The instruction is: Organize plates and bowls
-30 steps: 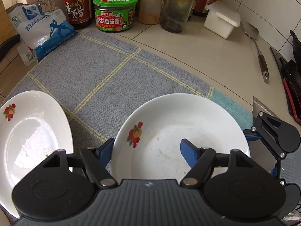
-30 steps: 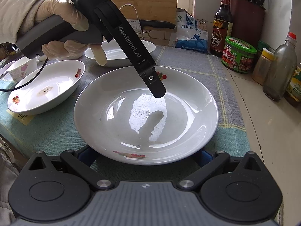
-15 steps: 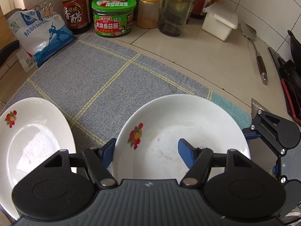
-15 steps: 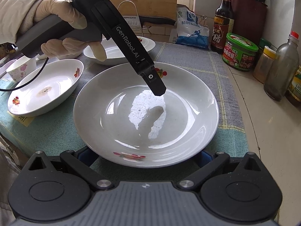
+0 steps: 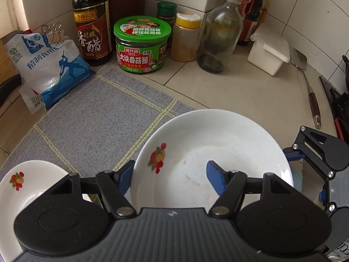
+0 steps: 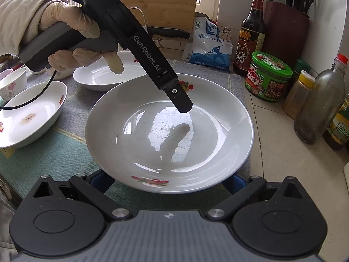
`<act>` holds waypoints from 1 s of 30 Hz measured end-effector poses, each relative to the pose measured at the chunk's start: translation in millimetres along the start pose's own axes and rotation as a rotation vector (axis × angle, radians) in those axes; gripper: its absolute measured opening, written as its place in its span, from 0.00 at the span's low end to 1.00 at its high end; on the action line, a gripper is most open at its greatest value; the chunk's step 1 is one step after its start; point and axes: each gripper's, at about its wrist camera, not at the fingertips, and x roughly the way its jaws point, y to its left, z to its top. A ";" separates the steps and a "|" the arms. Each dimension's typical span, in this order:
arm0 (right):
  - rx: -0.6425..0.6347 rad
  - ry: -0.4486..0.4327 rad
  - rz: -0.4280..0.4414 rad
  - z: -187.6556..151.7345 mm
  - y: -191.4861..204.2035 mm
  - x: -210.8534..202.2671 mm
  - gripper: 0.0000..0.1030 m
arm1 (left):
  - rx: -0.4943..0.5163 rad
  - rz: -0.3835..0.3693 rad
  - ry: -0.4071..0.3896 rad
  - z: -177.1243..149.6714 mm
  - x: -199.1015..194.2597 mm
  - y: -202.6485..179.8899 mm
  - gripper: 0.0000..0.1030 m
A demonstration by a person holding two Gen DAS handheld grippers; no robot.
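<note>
While the left gripper (image 5: 170,175) is holding its blue-padded jaws spread wide, one pad is sitting outside the rim of the big white plate (image 5: 218,152) and the other is reaching over its inside, neither one pinching the rim. In the right wrist view the same glossy, shallow plate (image 6: 207,113) is lying on the grey checked cloth (image 6: 54,150) near the cloth's right edge, beside the tiled counter (image 6: 283,163). The right gripper (image 6: 168,182) is facing the plate's near rim, jaws parted wide to either side of it; its pads are mostly hidden under the plate, so contact is not clear. The gloved left hand (image 6: 72,35) is gripping the left tool's handle above the plate. Farther left on the cloth an oval dish (image 6: 30,113) with a brown stain and a second round plate (image 6: 104,76) are resting, both white with fruit prints. A green-lidded jar (image 5: 141,43), a dark vinegar bottle (image 5: 92,21), a clear glass bottle (image 5: 219,37) and a salt bag (image 5: 50,65) are crowding the counter's back edge.
</note>
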 end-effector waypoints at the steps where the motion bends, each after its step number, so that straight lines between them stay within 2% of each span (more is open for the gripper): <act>1: -0.002 0.000 0.000 1.4 -4.3 1.9 1.00 | 0.000 0.002 -0.002 2.9 2.9 1.2 0.67; 11: -0.007 0.000 0.003 12.8 -37.6 23.9 1.00 | -0.015 0.019 -0.021 25.8 27.9 8.1 0.67; 24: 0.017 0.010 0.010 11.1 -46.6 33.3 1.00 | -0.026 0.014 -0.023 30.4 43.6 12.0 0.67; 30: 0.022 0.015 0.001 11.6 -45.5 33.9 1.00 | -0.016 0.022 -0.029 30.2 42.1 10.2 0.74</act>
